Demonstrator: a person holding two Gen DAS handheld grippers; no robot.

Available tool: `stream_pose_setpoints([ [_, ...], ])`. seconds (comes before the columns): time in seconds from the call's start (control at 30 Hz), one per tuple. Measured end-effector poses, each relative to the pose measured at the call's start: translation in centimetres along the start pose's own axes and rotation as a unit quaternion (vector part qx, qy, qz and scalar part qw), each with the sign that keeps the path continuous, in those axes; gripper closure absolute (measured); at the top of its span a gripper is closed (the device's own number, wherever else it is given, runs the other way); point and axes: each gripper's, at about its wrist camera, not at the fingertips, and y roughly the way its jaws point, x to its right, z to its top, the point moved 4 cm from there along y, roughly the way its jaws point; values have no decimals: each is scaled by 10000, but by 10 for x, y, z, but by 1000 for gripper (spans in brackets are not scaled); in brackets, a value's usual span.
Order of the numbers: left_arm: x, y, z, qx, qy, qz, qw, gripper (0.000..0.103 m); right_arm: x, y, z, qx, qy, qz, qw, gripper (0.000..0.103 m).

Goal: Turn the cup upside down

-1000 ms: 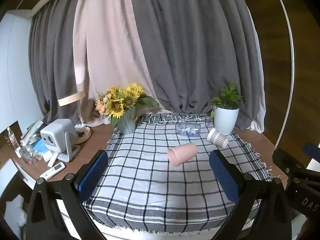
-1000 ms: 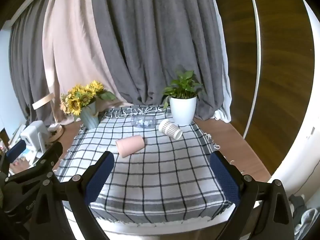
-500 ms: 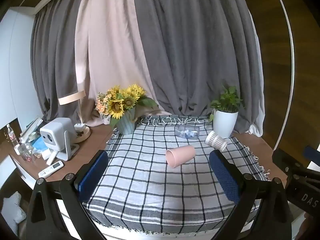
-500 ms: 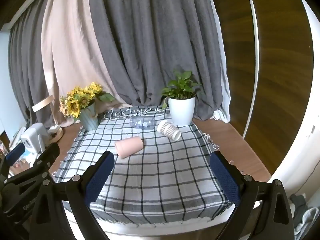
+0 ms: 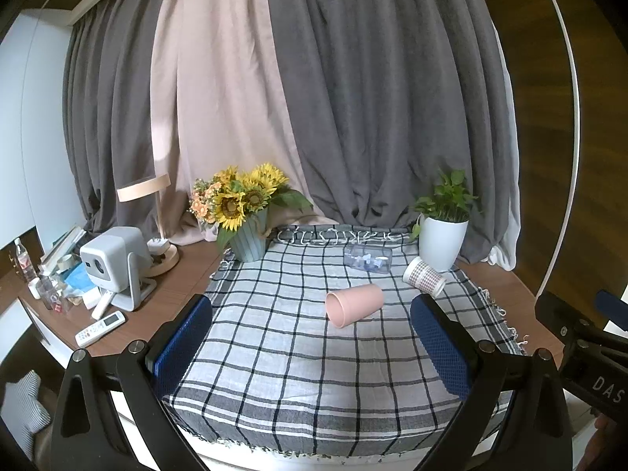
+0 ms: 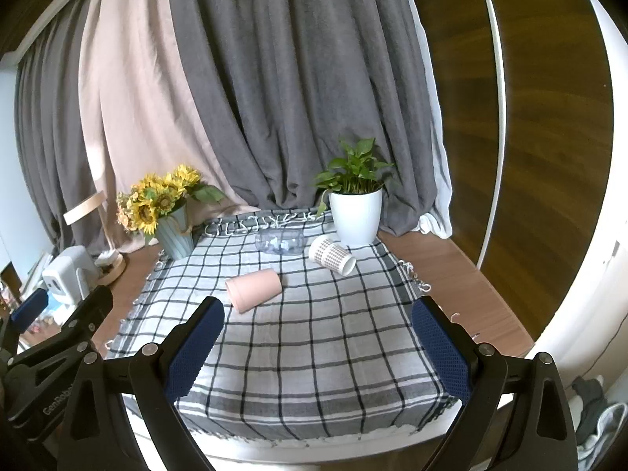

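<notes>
A pink cup [image 5: 353,304] lies on its side on the checked cloth, mouth toward the front left; it also shows in the right wrist view [image 6: 254,289]. A white patterned cup [image 5: 424,276] lies on its side farther right, near the white plant pot, and shows in the right wrist view [image 6: 331,255]. My left gripper [image 5: 312,347] is open and empty, held back over the table's front edge. My right gripper [image 6: 318,347] is open and empty, also near the front edge. Both are well short of the cups.
A clear plastic cup [image 5: 367,258] lies at the back of the cloth. A sunflower vase [image 5: 247,235] stands back left, a white plant pot [image 5: 442,239] back right. A projector [image 5: 114,265], remote [image 5: 100,327] and lamp sit on the wooden desk at left. Curtains hang behind.
Both wrist views have shifted slightly, so the table sits a little lower and farther in frame. The cups have not moved. Both grippers stay open.
</notes>
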Motion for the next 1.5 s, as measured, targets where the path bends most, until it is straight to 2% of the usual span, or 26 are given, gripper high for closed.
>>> stream_pose_setpoints([
  [0.73,4,-1,-8,-53,-47,1,10000,0,-2,0,-3,-37,27,8,10000,6],
  [1.5,5,6,0,-98,-72,-60,9999,0,3,7,-5,-65,23,-1,10000,6],
])
